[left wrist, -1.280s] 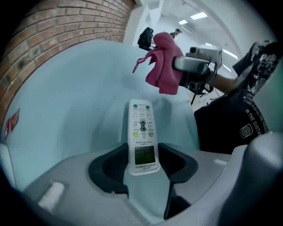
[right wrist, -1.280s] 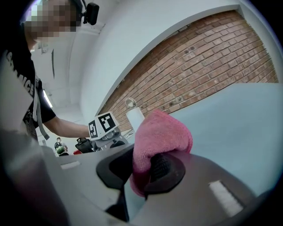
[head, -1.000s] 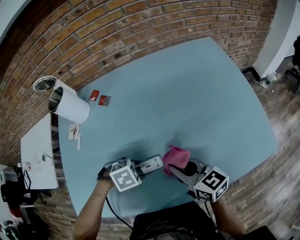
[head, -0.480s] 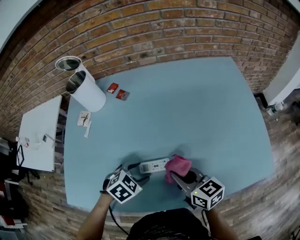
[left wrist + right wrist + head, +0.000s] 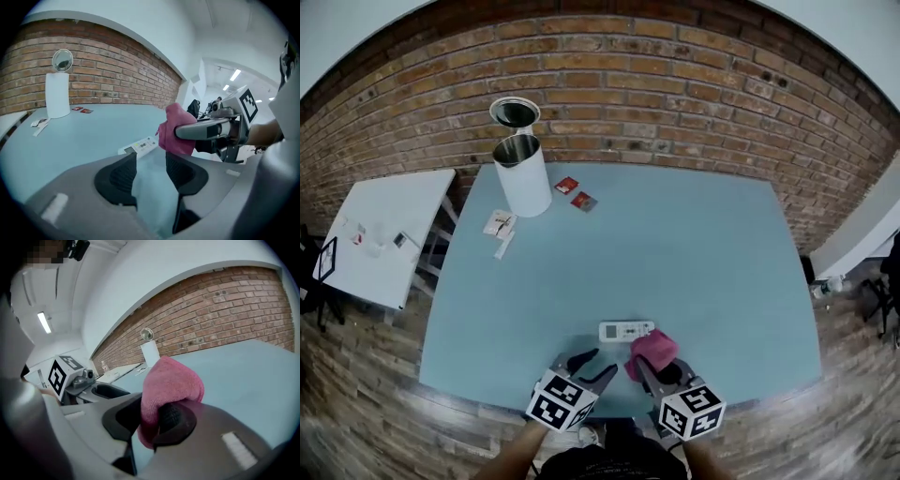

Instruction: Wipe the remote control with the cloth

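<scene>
1. Now my right claw (image 5: 152,420) is clamped on the pink cloth (image 5: 171,380), a rounded wad of it bulging out past the tips. That wad is the wiping face, so I should keep the pinch firm.
2. The remote control (image 5: 626,331) lies flat on the blue table (image 5: 675,244), near the front edge and just beyond both claws. The cloth sits at its right end; I cannot tell whether it touches.
3. My left claw (image 5: 598,363) has its jaws apart and has just been narrowing them. Nothing is between them, only table showing through the gap. It hangs near the remote's left end without touching it.
4. As I judge it, the remote is light and will skate if I rub it unheld. I would bring the left claw down on the left end, across the narrow width, and hold it there first.
5. Then I would lower the wad onto the button face and stroke along the length with light pressure, keeping the hard tips off the plastic.
</scene>
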`<state>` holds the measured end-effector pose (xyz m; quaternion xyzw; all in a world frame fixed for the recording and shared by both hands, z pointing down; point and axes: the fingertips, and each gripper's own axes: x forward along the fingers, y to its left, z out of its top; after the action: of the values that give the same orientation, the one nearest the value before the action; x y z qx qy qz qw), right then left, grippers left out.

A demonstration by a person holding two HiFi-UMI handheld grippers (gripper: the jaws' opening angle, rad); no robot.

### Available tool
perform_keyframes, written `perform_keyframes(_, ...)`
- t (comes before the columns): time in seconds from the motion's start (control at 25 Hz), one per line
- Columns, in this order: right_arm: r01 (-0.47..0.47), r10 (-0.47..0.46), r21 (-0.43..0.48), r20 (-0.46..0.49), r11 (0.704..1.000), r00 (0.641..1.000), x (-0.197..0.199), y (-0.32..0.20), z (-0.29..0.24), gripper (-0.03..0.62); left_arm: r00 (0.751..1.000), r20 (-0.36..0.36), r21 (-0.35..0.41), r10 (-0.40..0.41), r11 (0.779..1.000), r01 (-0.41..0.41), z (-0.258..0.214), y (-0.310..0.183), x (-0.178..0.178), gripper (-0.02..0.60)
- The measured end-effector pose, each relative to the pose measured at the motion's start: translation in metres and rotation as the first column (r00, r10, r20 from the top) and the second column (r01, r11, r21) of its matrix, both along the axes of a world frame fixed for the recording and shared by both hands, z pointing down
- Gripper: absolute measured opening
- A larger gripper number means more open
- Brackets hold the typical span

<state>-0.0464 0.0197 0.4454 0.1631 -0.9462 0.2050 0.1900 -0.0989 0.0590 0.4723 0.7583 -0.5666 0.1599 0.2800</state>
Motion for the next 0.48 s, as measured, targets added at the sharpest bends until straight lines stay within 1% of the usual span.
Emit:
perform_keyframes(0.08,-0.019,0.02,0.032,-0.013,0.999,1.0,0.0,0.011,-0.008,0.063,0.999,-0.044,0.038,-0.012,0.999,0.014,-0.01,0.006,0.008,0.186)
perform_keyframes(0.12,-0.032,0.033,0.046,-0.018,0.998,0.999,0.001,0.016,-0.012,0.063,0.998,-0.05,0.061,-0.03,0.998,0.033,-0.015,0.008,0.009,0.182)
perform_keyframes(0.16,-0.048,0.049,0.057,-0.022,0.997,0.999,0.003,0.021,-0.015,0.063,0.997,-0.048,0.082,-0.056,0.995,0.06,-0.019,0.01,0.009,0.113)
perform_keyframes(0.2,-0.064,0.066,0.067,-0.026,0.996,0.997,0.006,0.025,-0.017,0.063,0.996,-0.047,0.099,-0.082,0.991,0.086,-0.023,0.013,0.009,0.001)
perform_keyframes(0.36,-0.122,0.127,0.089,-0.043,0.988,0.991,0.021,0.041,-0.019,0.061,0.99,-0.079,0.12,-0.119,0.985,0.128,-0.031,0.026,0.02,-0.002)
perform_keyframes(0.48,-0.151,0.157,0.102,-0.058,0.983,0.986,0.028,0.048,-0.018,0.061,0.976,-0.095,0.12,-0.195,0.971,0.206,-0.036,0.033,0.022,-0.002)
